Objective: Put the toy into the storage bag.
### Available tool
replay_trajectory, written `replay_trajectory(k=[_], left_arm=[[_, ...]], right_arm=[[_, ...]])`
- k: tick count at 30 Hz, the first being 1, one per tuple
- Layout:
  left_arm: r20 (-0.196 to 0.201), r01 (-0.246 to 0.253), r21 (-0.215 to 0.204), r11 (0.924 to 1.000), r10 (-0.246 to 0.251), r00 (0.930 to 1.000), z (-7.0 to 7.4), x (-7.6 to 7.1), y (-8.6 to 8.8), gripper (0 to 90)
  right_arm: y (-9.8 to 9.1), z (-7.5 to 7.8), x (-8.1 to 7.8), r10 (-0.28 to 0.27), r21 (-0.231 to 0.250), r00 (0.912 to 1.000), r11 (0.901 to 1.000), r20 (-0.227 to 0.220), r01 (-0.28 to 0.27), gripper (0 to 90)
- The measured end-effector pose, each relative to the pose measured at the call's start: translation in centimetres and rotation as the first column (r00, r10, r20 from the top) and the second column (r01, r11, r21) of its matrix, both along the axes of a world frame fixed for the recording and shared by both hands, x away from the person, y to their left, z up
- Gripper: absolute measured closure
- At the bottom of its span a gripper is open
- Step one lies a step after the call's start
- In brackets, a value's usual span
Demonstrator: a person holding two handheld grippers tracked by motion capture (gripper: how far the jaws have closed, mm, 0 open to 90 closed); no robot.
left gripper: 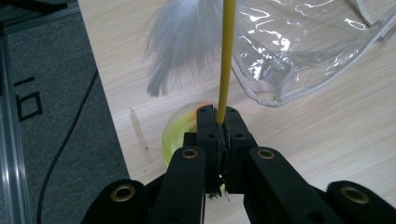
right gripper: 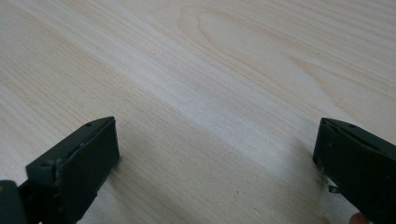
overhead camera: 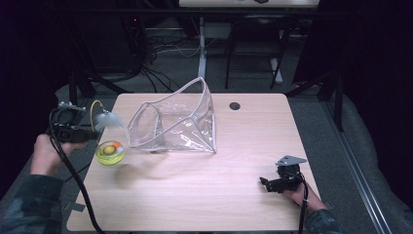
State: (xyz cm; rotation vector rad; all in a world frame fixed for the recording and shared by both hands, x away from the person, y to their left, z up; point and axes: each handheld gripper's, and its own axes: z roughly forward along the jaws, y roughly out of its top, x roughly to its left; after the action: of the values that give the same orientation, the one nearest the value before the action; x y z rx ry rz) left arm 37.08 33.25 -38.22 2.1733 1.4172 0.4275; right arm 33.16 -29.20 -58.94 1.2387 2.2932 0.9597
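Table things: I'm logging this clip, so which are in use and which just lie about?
In use: yellow wand with white feather, clamped in left tool; yellow-green ball; clear plastic bag.
Lying about: floor cables; right tool, open and idle.

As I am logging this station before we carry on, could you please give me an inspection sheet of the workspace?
Surface: light wooden table, with a round cable hole near the far edge.
Job's things: clear plastic bag lying open; yellow wand with a white feather; yellow-green round toy at the left edge.
Clutter: nothing seen.
Grippers: left tongs shut on the yellow wand; right tongs open above bare wood.
Cables: black cable trailing from the left tongs; tangled leads on the floor beyond.
Surroundings: dark room, grey floor, another desk's legs behind.
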Motion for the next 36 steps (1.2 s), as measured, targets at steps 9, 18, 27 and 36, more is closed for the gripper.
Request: replay_trajectory(k=[9, 18, 27, 36], left_arm=[[0.021, -0.006, 0.012, 0.9999, 0.006, 0.9998, 1.8, 0.0, 0.4, 88.1], [0.046, -0.004, 0.023, 0.9997, 0.003, 0.9989, 3.4, 0.2, 0.3, 88.1], [0.082, 0.002, 0.026, 0.9997, -0.004, 0.9966, 5.1, 0.5, 0.0, 88.1], [0.108, 0.023, 0.031, 0.9993, -0.026, 0.9938, 6.6, 1.0, -0.9, 88.1]], right_arm=[[0.0, 0.0, 0.0, 0.0, 0.0, 1.0, 1.0, 0.0, 0.0, 0.0], [0.0, 0.0, 0.0, 0.0, 0.001, 1.0, 1.0, -0.001, 0.0, 0.0], [0.0, 0.0, 0.0, 0.002, -0.007, 1.0, 1.0, -0.002, -0.002, 0.0], [0.0, 0.0, 0.0, 0.001, -0.008, 1.0, 1.0, -0.005, -0.001, 0.0]])
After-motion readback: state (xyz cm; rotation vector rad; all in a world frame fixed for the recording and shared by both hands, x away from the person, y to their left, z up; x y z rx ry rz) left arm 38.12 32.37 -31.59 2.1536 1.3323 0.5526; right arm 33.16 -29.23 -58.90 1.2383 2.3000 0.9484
